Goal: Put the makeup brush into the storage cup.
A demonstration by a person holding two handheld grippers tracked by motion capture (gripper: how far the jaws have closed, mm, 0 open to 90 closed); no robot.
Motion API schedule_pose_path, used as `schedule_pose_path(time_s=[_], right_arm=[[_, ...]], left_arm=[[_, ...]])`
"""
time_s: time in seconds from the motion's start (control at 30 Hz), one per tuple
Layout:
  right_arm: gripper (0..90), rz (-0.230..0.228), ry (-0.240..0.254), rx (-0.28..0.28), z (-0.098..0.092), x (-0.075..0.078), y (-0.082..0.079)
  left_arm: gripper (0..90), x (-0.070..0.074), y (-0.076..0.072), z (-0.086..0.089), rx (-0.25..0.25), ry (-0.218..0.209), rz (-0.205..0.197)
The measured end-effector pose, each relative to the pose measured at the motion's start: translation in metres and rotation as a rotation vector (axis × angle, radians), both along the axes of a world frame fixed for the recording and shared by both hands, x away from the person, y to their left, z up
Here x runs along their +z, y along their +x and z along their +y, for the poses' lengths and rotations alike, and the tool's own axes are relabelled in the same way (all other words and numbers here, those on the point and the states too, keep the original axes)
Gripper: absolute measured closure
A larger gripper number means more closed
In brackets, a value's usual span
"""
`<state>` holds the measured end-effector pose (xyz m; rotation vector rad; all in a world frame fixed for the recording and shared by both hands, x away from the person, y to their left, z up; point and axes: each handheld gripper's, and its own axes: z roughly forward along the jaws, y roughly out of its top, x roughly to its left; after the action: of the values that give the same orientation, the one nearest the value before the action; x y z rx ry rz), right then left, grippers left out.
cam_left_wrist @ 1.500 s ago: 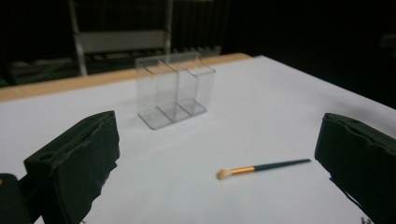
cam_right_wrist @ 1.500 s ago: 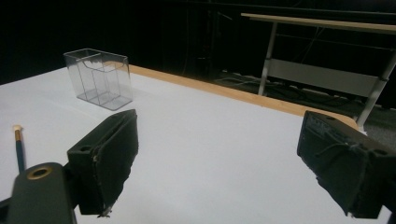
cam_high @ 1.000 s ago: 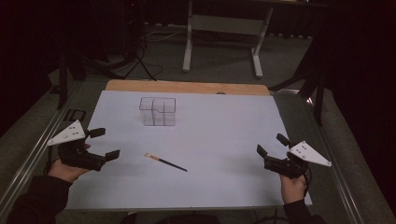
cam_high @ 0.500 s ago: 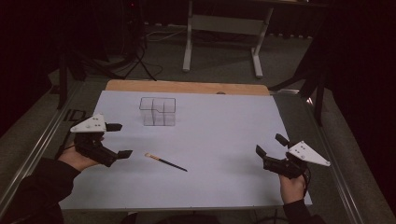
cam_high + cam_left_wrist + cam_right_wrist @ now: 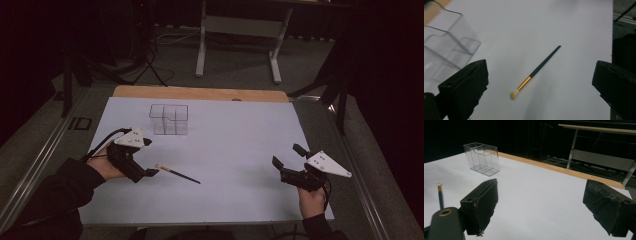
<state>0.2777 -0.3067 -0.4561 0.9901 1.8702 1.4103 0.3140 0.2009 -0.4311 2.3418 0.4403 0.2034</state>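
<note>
Since a second ago the left gripper (image 5: 145,157) has been carried in from the table's left edge and forward, and it is now held just beside the bristle end of the brush (image 5: 177,173); the right gripper (image 5: 290,156) is seen where it was, low near the right front corner. Across the frame the white table (image 5: 235,135) is spread, with a bare wooden strip (image 5: 200,93) showing along its far edge. On the far left part of the sheet the clear organizer (image 5: 169,119) is stood upright, its compartments seen through the walls, well apart from the brush. In the left gripper view the left gripper's jaws are held wide apart, nothing between them but the sheet, and the brush (image 5: 535,72) is framed in the gap, lying flat with its pale tip nearest the camera, its gold ferrule next and its dark handle pointing away; the organizer (image 5: 446,50) is caught at the upper left. In the right gripper view the right gripper's jaws are likewise spread wide with nothing held, the organizer (image 5: 482,158) is seen far off, and the brush (image 5: 440,196) is glimpsed at the left edge.
</note>
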Motion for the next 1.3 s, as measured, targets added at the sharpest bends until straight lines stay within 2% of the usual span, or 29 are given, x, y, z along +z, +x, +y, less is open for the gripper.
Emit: schedule_pose_path(time_s=[0.03, 0.27, 0.3, 0.47, 0.5, 0.63, 0.7, 0.73, 0.77, 0.8, 0.87, 0.9, 0.93, 1.0, 1.03, 1.1, 1.2, 1.23, 1.3], right_arm=[[12.4, -0.001, 0.0, 0.001, 0.0, 0.0, 0.0], [12.4, 0.008, 0.005, 0.003, -0.001, -0.001, 0.001], [12.4, 0.008, 0.007, 0.003, -0.001, -0.001, 0.001], [12.4, 0.015, 0.002, 0.003, 0.0, -0.002, 0.001], [12.4, 0.015, 0.002, 0.003, 0.0, -0.002, 0.002], [12.4, 0.013, 0.003, 0.006, 0.001, -0.003, 0.003], [12.4, 0.016, 0.003, 0.006, 0.001, -0.003, 0.003], [12.4, 0.017, 0.002, 0.007, 0.001, -0.003, 0.003], [12.4, 0.021, 0.005, 0.01, 0.001, -0.003, 0.003], [12.4, 0.022, 0.003, 0.011, 0.001, -0.004, 0.003], [12.4, 0.023, 0.002, 0.012, 0.002, -0.004, 0.003], [12.4, 0.025, 0.002, 0.012, 0.002, -0.004, 0.003], [12.4, 0.025, 0.001, 0.014, 0.002, -0.004, 0.003], [12.4, 0.027, 0.002, 0.012, 0.002, -0.004, 0.003], [12.4, 0.027, 0.003, 0.011, 0.002, -0.004, 0.003], [12.4, 0.028, 0.004, 0.011, 0.001, -0.004, 0.003], [12.4, 0.032, 0.0, 0.01, 0.002, -0.005, 0.004], [12.4, 0.034, -0.002, 0.01, 0.002, -0.006, 0.004], [12.5, 0.035, -0.003, 0.012, 0.003, -0.006, 0.004]], left_arm=[[0.9, -0.001, 0.001, -0.002, -0.012, 0.0, 0.01], [3.4, -0.002, 0.006, -0.017, -0.09, 0.06, -0.016], [3.7, -0.002, 0.007, -0.019, -0.11, 0.063, -0.006], [7.4, -0.006, 0.012, -0.027, -0.185, 0.123, -0.003], [8.6, -0.006, 0.012, -0.027, -0.185, 0.123, -0.003], [11.0, -0.008, 0.016, -0.034, -0.218, 0.179, -0.001], [11.5, -0.009, 0.018, -0.037, -0.226, 0.191, 0.011], [11.5, -0.01, 0.021, -0.039, -0.24, 0.199, 0.03], [12.0, -0.01, 0.022, -0.04, -0.243, 0.216, 0.026], [12.0, -0.011, 0.022, -0.042, -0.255, 0.227, 0.039], [13.5, -0.013, 0.023, -0.044, -0.264, 0.244, 0.025], [14.2, -0.013, 0.024, -0.045, -0.278, 0.248, 0.034], [15.5, -0.014, 0.024, -0.047, -0.287, 0.267, 0.019], [16.4, -0.016, 0.025, -0.05, -0.307, 0.295, 0.024], [16.8, -0.018, 0.025, -0.052, -0.316, 0.312, 0.011], [18.7, -0.019, 0.026, -0.053, -0.326, 0.322, 0.018], [22.8, -0.022, 0.029, -0.057, -0.357, 0.363, 0.015], [22.8, -0.024, 0.03, -0.059, -0.366, 0.367, 0.026], [25.0, -0.027, 0.031, -0.063, -0.387, 0.403, 0.012]])
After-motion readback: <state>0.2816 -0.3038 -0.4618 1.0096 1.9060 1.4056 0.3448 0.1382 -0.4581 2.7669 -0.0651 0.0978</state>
